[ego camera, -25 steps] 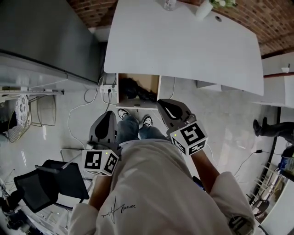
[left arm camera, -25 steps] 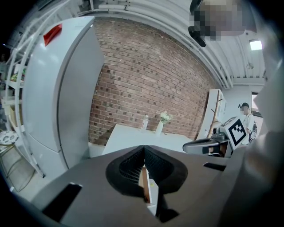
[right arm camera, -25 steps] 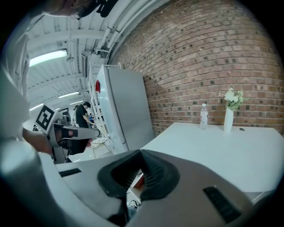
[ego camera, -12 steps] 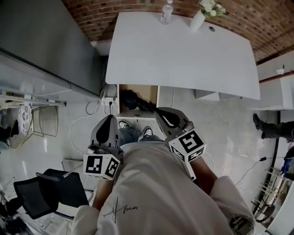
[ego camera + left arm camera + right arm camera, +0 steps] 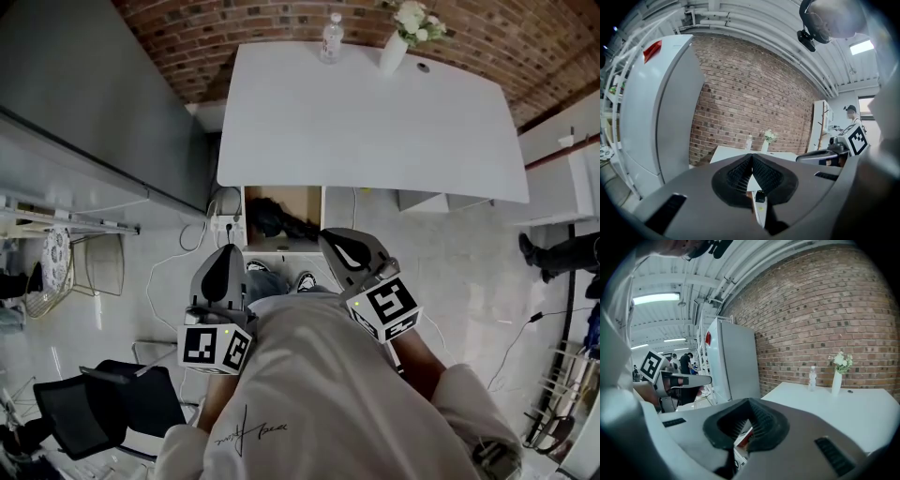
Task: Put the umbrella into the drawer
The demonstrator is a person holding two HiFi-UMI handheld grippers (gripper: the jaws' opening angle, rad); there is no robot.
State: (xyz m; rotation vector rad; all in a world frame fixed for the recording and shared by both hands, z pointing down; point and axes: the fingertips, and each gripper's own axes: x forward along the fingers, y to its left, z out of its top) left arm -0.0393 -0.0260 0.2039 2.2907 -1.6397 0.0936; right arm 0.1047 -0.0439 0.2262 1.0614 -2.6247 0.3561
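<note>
Head view: a black folded umbrella (image 5: 277, 220) lies inside the open wood-lined drawer (image 5: 305, 197) under the white rectangular surface (image 5: 366, 122), which carries a clear plastic bottle (image 5: 330, 39) and a white vase of flowers (image 5: 394, 52). The left gripper (image 5: 228, 251) and right gripper (image 5: 333, 236) are held before the person's torso, clear of the drawer.

Left gripper view: its black ribbed fingers (image 5: 736, 176) are pressed together, with nothing between them.

Right gripper view: its fingers (image 5: 764, 423) are likewise together and empty.

I see a white table (image 5: 375, 122) holding a water bottle (image 5: 330, 37) and flower vase (image 5: 394, 52), beside a brick wall (image 5: 206, 37).
</note>
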